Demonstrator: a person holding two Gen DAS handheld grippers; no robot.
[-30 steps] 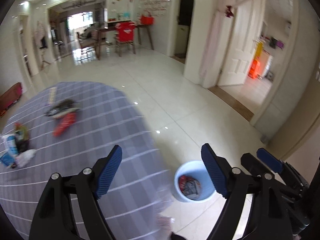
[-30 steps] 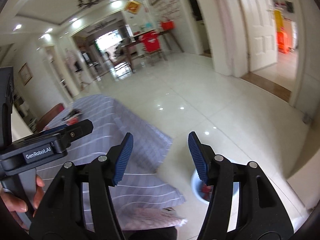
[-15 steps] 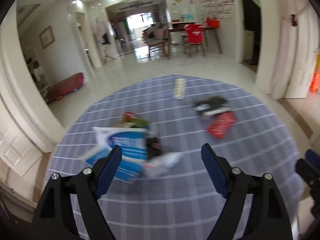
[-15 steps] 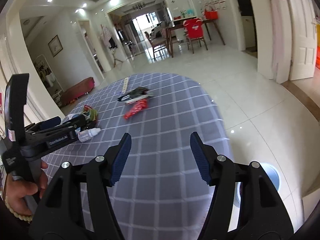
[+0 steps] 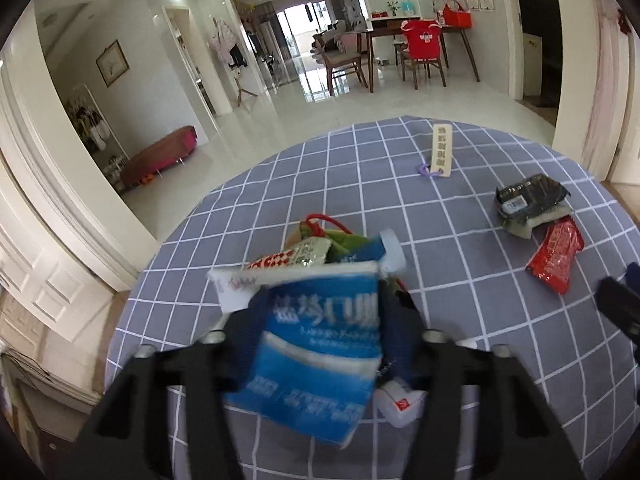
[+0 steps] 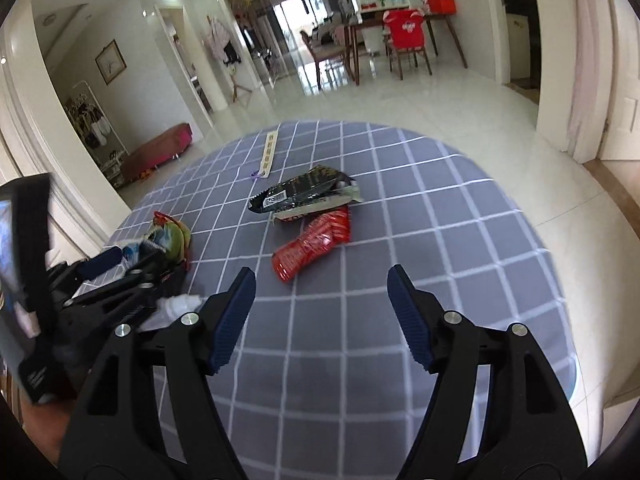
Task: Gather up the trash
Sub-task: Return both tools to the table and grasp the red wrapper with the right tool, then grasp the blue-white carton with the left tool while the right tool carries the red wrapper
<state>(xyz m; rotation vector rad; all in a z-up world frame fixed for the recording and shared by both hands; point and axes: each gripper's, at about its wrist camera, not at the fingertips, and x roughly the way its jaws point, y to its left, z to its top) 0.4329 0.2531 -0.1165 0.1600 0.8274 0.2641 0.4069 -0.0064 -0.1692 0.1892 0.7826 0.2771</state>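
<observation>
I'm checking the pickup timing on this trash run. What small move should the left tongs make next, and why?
Probably finish closing and then lift. The left tongs are closing with the blue and white packet between their pads, and it sits atop a pile of other wrappers on the checked tablecloth. A firm pinch before rising should keep the packet from slipping out.

Blue-white packet [image 5: 320, 344] tilted atop wrapper pile; red wrapper [image 6: 314, 242] flat beside black packet [image 6: 304, 194].

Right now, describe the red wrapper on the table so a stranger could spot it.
Start at the round table with the grey checked cloth. Near its middle lies a black snack packet; the red wrapper touches its near edge. It alone is glossy, bright red and crumpled long.
</observation>
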